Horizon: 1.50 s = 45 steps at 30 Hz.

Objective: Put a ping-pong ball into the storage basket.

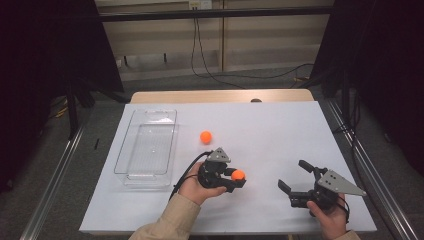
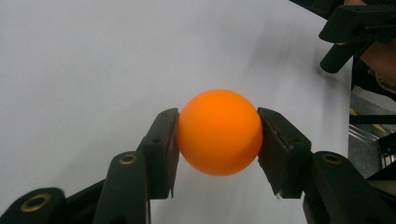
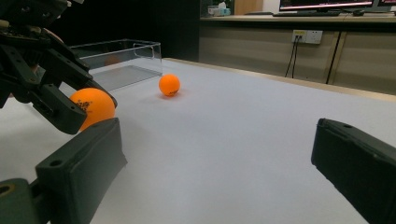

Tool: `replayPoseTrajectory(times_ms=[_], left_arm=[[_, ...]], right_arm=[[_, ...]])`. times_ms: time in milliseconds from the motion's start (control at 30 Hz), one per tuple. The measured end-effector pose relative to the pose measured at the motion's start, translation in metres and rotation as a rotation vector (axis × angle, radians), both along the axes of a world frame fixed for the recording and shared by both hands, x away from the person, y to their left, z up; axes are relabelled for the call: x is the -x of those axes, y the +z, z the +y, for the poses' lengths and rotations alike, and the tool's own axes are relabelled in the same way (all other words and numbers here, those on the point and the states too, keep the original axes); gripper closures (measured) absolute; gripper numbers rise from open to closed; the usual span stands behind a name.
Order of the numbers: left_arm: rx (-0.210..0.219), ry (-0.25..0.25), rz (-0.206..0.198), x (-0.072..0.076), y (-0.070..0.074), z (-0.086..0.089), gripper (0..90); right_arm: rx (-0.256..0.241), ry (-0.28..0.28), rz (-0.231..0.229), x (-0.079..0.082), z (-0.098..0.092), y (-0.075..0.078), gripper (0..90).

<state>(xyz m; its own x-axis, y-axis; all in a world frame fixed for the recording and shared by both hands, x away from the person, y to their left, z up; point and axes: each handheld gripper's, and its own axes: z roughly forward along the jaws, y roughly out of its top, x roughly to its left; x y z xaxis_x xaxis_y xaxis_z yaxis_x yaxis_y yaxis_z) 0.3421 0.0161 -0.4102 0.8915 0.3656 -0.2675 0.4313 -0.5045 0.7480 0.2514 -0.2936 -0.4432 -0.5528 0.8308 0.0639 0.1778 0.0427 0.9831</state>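
A person's left gripper point(image 1: 235, 176) is clamped on an orange ball point(image 1: 238, 175), one jaw pressing each side, low over the white table point(image 1: 280, 125). The right gripper point(image 1: 296, 176), off to its right, hangs with jaws wide apart and nothing between them. A second ball point(image 1: 206, 136) rests on the table beyond the left gripper, and a clear tray point(image 1: 146, 148) with nothing in it lies further to its left. Judging by this, one ball is picked up, none is in the tray yet. The ball is round, so it has no long axis or facing

Lab: black curtains point(image 1: 45, 45), metal frame point(image 1: 210, 14).
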Motion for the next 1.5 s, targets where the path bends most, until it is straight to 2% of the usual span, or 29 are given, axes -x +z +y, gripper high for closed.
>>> replayPoseTrajectory(times_ms=[333, 433, 1500], left_arm=[[0.012, 0.017, 0.001, -0.001, 0.002, 0.003, 50.8], [0.003, 0.013, -0.006, -0.002, 0.004, 0.005, 50.8], [0.013, 0.062, -0.003, -0.009, 0.01, 0.02, 50.8]], right_arm=[[0.002, 0.001, -0.002, 0.0, 0.0, 0.0, 1.9], [-0.001, 0.0, 0.001, 0.0, 0.0, 0.0, 1.9], [-0.002, 0.001, -0.003, 0.0, 0.0, 0.0, 1.9]])
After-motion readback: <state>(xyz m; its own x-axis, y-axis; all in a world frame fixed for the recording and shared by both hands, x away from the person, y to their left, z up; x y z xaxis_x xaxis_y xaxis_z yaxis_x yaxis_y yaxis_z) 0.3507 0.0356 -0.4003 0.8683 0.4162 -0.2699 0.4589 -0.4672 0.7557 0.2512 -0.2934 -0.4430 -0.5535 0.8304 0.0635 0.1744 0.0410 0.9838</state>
